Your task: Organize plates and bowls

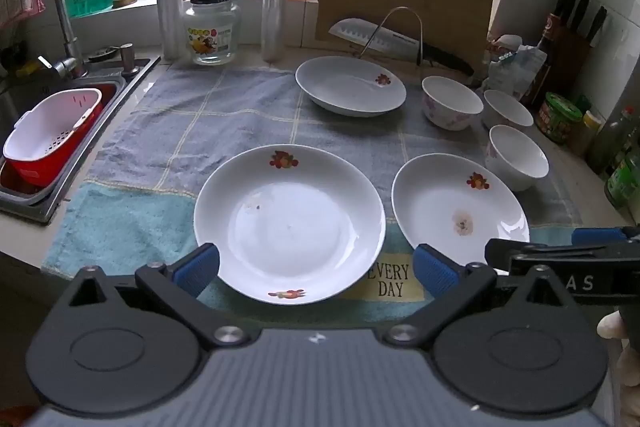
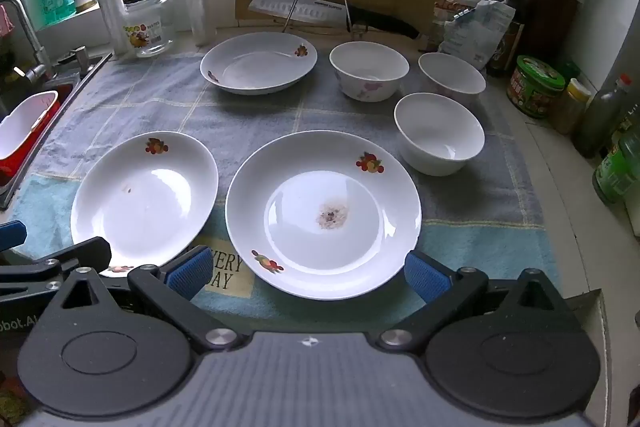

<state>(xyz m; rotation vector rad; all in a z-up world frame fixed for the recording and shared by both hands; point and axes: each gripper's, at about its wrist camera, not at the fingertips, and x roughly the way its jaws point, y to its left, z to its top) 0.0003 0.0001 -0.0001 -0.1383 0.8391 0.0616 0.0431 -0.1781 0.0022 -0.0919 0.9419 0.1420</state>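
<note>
Left gripper (image 1: 316,269) gapes above upright plate (image 1: 289,223)

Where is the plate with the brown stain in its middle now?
In the right wrist view, the stained plate lies at the towel's near edge, right of another plate, with a white bowl behind-right.

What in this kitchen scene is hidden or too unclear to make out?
- Far bowl: left wrist view, lower part hidden behind the nearer bowls.
- Right plate: left wrist view, near rim covered by the right tool.
- Knife: right wrist view, blade lettering too small to read.
- Sink: right wrist view, cut off by the left edge.
</note>
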